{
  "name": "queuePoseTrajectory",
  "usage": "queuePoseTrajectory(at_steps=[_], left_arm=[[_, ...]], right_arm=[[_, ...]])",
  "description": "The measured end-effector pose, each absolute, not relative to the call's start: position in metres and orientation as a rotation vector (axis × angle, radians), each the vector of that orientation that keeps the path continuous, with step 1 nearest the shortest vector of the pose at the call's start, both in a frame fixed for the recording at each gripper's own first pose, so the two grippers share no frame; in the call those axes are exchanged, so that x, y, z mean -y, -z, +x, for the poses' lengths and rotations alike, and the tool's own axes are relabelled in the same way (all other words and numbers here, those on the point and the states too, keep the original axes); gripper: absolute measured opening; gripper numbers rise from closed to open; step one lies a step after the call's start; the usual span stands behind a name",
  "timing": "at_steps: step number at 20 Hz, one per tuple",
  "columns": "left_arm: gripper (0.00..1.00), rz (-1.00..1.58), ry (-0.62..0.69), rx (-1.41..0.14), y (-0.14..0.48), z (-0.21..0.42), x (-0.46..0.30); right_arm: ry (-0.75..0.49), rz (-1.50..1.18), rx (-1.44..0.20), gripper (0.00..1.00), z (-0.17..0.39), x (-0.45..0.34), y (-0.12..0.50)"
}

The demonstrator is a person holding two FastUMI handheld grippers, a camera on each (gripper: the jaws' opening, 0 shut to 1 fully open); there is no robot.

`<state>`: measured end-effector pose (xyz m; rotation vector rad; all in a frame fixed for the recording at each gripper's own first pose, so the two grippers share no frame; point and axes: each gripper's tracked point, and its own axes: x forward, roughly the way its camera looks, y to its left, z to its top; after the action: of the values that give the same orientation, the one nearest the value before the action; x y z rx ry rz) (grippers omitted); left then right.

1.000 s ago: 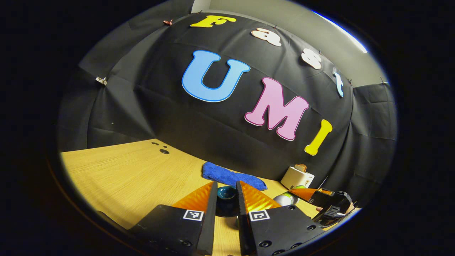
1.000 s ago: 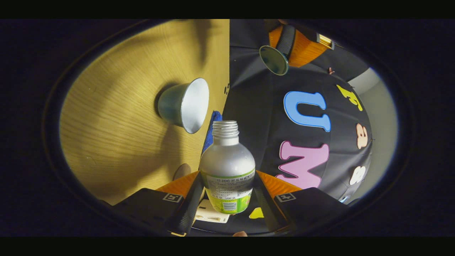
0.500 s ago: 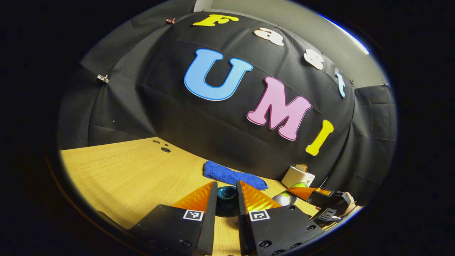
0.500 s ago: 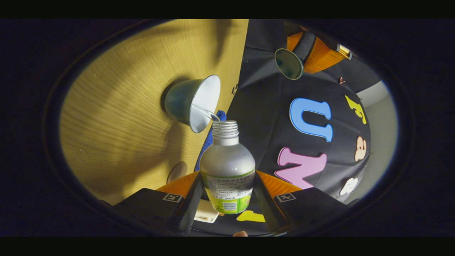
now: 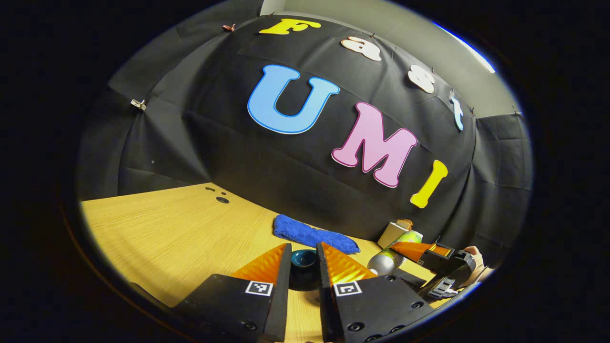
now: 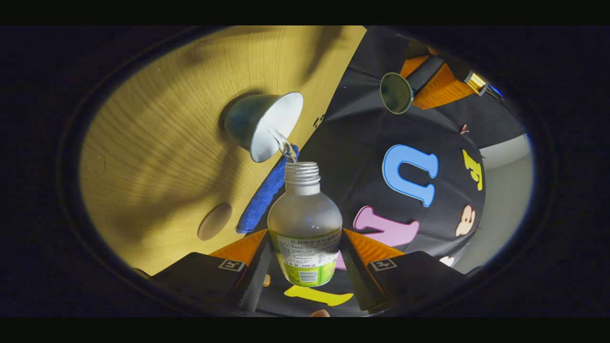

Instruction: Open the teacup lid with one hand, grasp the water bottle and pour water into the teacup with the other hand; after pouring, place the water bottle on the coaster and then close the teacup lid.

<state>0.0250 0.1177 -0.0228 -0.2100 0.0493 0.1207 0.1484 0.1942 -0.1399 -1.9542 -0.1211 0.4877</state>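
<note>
Right gripper: clamping the water bottle by its labelled body – tipped, pouring a thin stream.
Teacup: standing open on the table, receiving the water.
Left gripper: pinching the teacup lid, holding it aloft.
Coaster: lying bare beside the blue cloth – near the table's back edge.

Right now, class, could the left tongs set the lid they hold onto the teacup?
Probably not yet. The left tongs hold the lid away from the teacup, but the bottle in the right tongs leans its mouth at the cup's rim, pouring water in.
</note>
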Motion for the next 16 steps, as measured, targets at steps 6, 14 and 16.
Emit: queuePoseTrajectory(at_steps=[6,14,16], left_arm=[[0.32,-0.215,-0.122,-0.055,0.024,0.026,-0.118],[0.32,-0.222,-0.123,-0.055,0.024,0.025,-0.121],[0.32,-0.222,-0.124,-0.056,0.024,0.025,-0.122]], right_arm=[[-0.489,-2.077,0.241,0.79,0.153,-0.207,0.121],[-0.448,-2.219,0.419,0.79,0.152,-0.224,0.102],[-0.450,-2.231,0.445,0.79,0.151,-0.227,0.100]])
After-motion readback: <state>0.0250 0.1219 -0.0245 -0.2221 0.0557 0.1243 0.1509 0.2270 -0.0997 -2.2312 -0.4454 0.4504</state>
